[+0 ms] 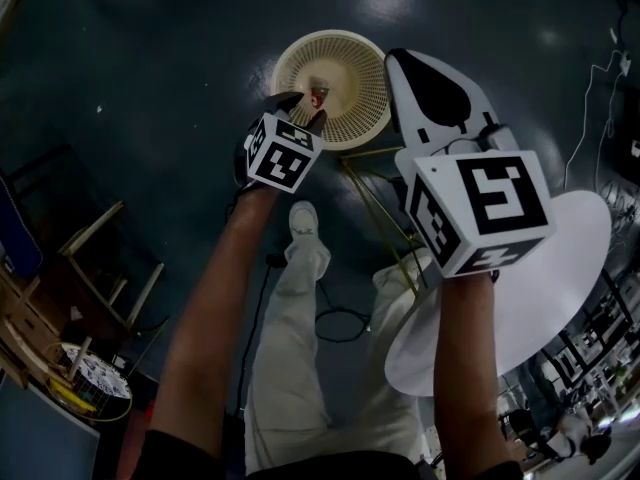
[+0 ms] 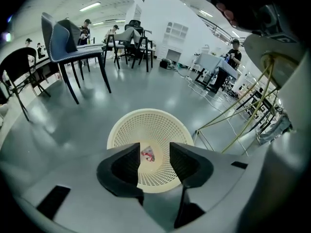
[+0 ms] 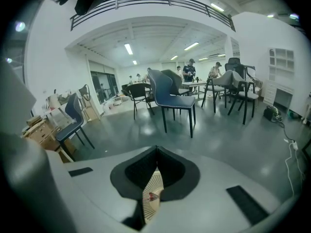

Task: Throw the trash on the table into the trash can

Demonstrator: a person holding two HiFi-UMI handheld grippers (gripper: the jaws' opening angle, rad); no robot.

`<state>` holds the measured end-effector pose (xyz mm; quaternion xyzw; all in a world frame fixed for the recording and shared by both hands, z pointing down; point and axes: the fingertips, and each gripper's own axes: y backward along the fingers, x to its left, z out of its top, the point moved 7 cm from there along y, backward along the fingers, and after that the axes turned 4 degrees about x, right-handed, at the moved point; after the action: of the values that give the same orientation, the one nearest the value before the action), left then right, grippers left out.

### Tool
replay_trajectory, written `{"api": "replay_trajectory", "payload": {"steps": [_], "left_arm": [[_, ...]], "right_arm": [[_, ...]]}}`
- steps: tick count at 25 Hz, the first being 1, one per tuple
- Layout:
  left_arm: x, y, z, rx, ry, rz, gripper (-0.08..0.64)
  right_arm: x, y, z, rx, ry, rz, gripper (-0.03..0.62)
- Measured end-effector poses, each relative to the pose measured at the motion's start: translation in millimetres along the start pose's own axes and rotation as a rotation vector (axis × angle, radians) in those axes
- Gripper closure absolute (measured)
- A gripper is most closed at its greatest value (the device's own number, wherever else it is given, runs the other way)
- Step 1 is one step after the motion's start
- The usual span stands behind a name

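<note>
A cream mesh trash can [image 1: 350,118] stands on the dark floor, straight below both grippers. A small red-and-white scrap of trash [image 1: 319,98] shows inside it. My left gripper [image 1: 305,108] hangs over the can's near rim. In the left gripper view the left gripper [image 2: 154,149] is open, and the scrap [image 2: 147,154] lies down in the can [image 2: 150,125], clear of both pads. My right gripper [image 1: 400,68] is held higher, beside the can, shut with nothing in it. In the right gripper view its tips [image 3: 156,152] meet, and the can [image 3: 151,205] shows in a slit below them.
A round white table [image 1: 540,288] on thin yellow legs [image 1: 385,208] stands to the right of the can. The person's trouser legs and a shoe [image 1: 303,218] are below it, with a cable [image 1: 340,323] on the floor. Dark chairs [image 2: 73,47] and other people stand farther off.
</note>
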<state>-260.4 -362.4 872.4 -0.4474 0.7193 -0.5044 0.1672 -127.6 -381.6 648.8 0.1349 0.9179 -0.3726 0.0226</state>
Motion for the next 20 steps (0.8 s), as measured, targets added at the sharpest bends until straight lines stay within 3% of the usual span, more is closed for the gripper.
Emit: {"api": "replay_trajectory", "payload": {"steps": [7, 10, 14, 20], "left_arm": [[2, 6, -3, 0.012, 0.007, -0.004, 0.371], [4, 15, -4, 0.006, 0.006, -0.001, 0.407], [4, 30, 0, -0.012, -0.020, 0.010, 0.511], [1, 61, 8, -0.026, -0.048, 0.013, 0.543]], "right_arm": [[-3, -1, -1, 0.009, -0.002, -0.004, 0.575], [0, 0, -1, 0.017, 0.006, -0.009, 0.575], [5, 2, 0, 0.022, 0.008, -0.006, 0.575], [8, 13, 3, 0.002, -0.045, 0.009, 0.575]]}}
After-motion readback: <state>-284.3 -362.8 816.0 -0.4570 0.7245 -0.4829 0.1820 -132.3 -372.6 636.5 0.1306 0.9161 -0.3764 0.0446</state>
